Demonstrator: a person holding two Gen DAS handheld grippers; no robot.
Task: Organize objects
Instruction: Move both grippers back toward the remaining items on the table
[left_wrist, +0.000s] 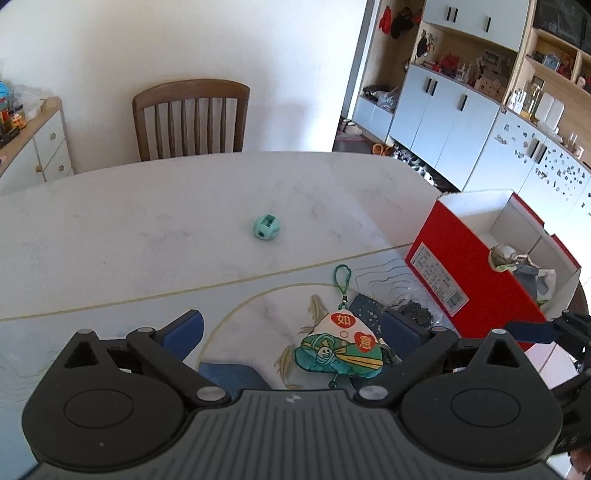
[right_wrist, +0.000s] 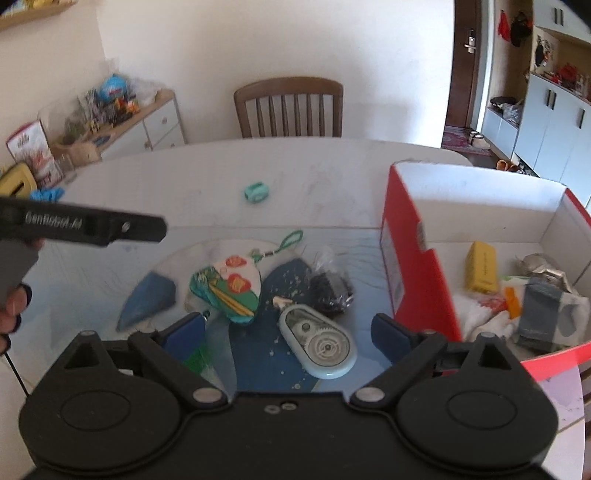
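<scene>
My left gripper (left_wrist: 293, 328) stands wide open low over the table, and a plush charm (left_wrist: 338, 347) with red hearts and a green cord lies between its blue pads, untouched. The same charm (right_wrist: 229, 288) shows in the right wrist view. My right gripper (right_wrist: 288, 332) is open too. A pale blue correction tape dispenser (right_wrist: 317, 341) lies on the table between its fingers, with no contact. A dark bagged packet (right_wrist: 328, 288) sits just beyond it. A teal ball (left_wrist: 266, 227) rests farther out on the table. To the right stands an open red box (right_wrist: 413, 258).
The red box holds a yellow carton (right_wrist: 480, 267), a silvery figure (right_wrist: 543, 271), a grey box (right_wrist: 546, 314) and white cloth. A wooden chair (left_wrist: 190, 118) stands at the table's far edge. A sideboard (right_wrist: 147, 122) is at the left, and cupboards (left_wrist: 443, 122) are at the right.
</scene>
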